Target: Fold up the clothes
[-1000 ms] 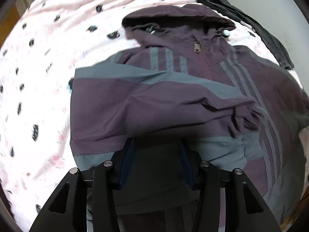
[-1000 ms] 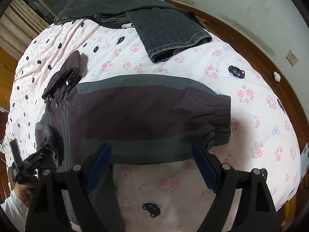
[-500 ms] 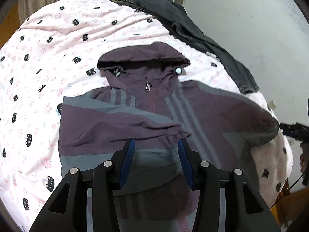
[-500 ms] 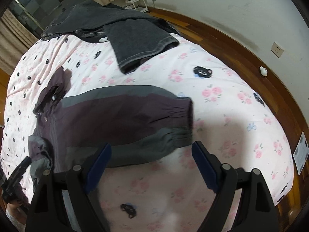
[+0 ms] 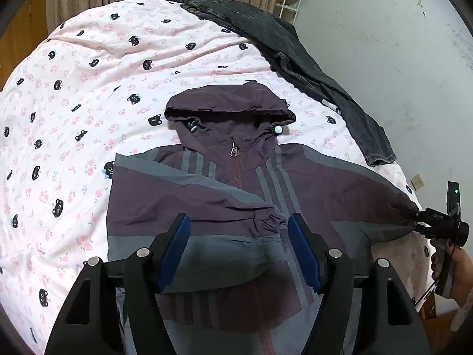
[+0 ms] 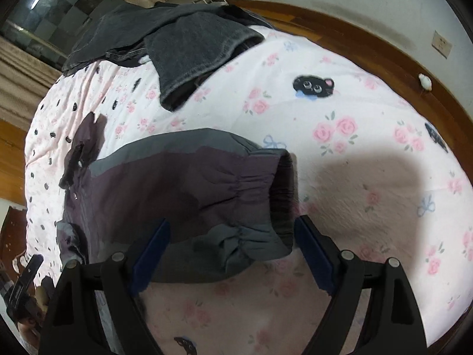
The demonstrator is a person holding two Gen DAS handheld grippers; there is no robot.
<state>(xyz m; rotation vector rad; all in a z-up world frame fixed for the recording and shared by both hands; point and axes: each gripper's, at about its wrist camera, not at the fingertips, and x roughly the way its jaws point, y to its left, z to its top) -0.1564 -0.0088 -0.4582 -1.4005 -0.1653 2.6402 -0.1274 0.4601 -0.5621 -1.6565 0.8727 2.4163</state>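
Observation:
A purple and grey hooded jacket (image 5: 236, 195) lies face up on the pink cat-print bed cover (image 5: 74, 112). Its left sleeve is folded across the chest, cuff (image 5: 270, 219) near the zip. My left gripper (image 5: 239, 254) hangs open and empty above the jacket's lower front. My right gripper (image 6: 233, 251) is open, with the right sleeve's cuff (image 6: 266, 204) between its fingers, close above the bed. In the left wrist view the right gripper (image 5: 437, 222) shows at the end of that outstretched sleeve.
Dark jeans (image 5: 295, 50) lie along the far right side of the bed, also in the right wrist view (image 6: 192, 44). A white wall (image 5: 399, 59) and wooden floor (image 6: 354, 47) border the bed. A white rack (image 5: 289, 0) stands in the corner.
The left gripper has pulled up and back from the jacket, leaving the left sleeve folded over the chest. The right gripper has moved in low onto the right sleeve cuff.

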